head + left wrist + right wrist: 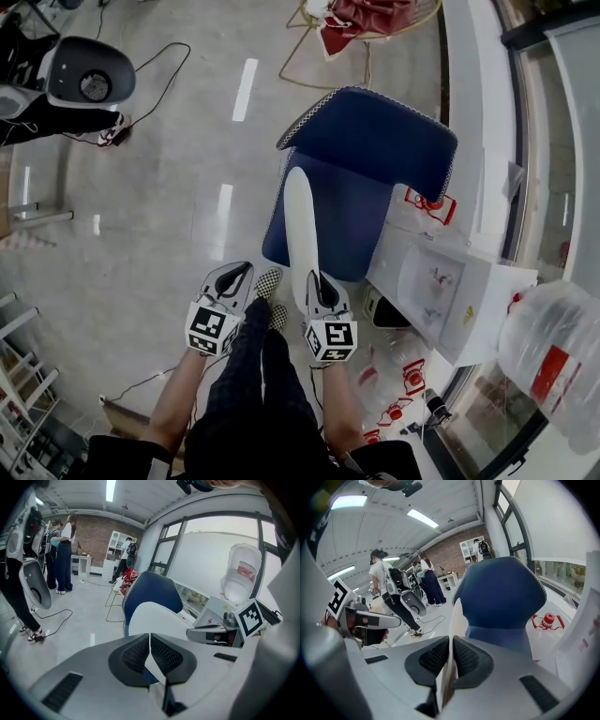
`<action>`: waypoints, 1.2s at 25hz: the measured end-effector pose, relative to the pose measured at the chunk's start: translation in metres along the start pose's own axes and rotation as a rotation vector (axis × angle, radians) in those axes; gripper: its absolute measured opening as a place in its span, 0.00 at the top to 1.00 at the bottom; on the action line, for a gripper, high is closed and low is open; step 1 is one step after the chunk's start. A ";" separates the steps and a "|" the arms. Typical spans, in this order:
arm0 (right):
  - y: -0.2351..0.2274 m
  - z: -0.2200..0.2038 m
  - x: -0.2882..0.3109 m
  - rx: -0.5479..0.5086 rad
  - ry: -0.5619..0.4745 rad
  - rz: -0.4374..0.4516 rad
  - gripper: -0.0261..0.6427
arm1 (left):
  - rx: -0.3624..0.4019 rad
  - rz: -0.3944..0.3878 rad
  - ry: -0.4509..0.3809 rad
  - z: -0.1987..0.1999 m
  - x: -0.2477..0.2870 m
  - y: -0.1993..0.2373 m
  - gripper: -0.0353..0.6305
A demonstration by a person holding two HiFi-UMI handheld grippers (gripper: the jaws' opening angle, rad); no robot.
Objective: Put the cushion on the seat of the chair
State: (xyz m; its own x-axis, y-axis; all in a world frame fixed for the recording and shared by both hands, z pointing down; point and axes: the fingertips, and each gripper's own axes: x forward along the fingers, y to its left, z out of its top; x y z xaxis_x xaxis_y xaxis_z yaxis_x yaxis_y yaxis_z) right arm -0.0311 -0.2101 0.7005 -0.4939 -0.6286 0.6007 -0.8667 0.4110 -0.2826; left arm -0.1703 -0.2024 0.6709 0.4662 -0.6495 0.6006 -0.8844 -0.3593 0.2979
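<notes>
A blue chair stands in front of me, its seat (352, 230) low and its back (375, 136) behind it. The white cushion (300, 230) stands on edge over the left part of the seat. My right gripper (319, 284) is shut on the cushion's near edge, and the cushion (457, 616) runs up between the pads toward the chair (501, 597). My left gripper (236, 275) hangs to the left of the cushion, apart from it, jaws shut on nothing. From the left gripper (149, 637) the cushion (154, 618) shows broadside before the chair back (150, 590).
White boxes (450, 291) and a clear plastic bag (553, 356) crowd the chair's right side along the window ledge. A grey seat shell (89, 75) with a floor cable lies far left. A wire chair with red cloth (366, 23) stands behind. People (63, 555) stand at the back.
</notes>
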 end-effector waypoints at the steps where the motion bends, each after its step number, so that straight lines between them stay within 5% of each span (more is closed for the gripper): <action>1: -0.002 0.000 0.000 0.002 -0.003 -0.004 0.89 | -0.001 -0.001 0.004 -0.002 0.001 0.001 0.91; 30: -0.121 -0.045 -0.019 -0.008 -0.045 -0.232 0.89 | 0.083 -0.134 0.065 -0.041 0.085 -0.052 0.91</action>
State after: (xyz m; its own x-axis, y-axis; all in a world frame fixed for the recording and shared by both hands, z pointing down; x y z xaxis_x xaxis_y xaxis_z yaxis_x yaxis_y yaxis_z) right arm 0.0863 -0.2180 0.7573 -0.2845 -0.7354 0.6150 -0.9569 0.2573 -0.1350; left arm -0.0856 -0.2116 0.7374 0.5749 -0.5481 0.6075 -0.8083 -0.4957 0.3177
